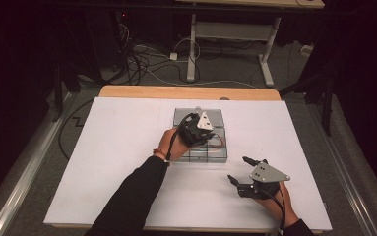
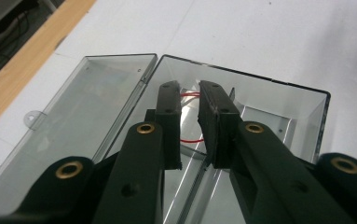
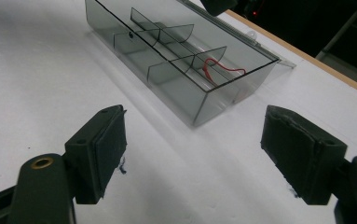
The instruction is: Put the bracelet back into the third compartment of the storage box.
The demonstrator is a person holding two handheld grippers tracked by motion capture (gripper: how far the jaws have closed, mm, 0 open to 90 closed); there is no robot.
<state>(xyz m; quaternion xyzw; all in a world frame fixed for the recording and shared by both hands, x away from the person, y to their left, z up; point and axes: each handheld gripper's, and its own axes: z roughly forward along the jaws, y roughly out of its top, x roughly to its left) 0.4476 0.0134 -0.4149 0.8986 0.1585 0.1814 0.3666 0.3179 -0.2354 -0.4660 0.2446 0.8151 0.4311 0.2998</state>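
Clear divided box [image 1: 203,147] sits mid-surface, lid [image 2: 78,116] already swung open on its far side. Red rubber band [image 3: 223,70] lies in an end compartment. Left gripper [image 2: 190,126] over it, jaws nearly clenched, band behind them, grip unclear. Right gripper [image 3: 192,154] released, idle near right. Judged: band still to lift out.

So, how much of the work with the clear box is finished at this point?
The clear box already lies with its lid open, and a red wire rests in an end compartment. The left tool is over that compartment, jaws nearly closed, nothing clearly gripped. The right tool waits open on the table. Closing the lid remains.
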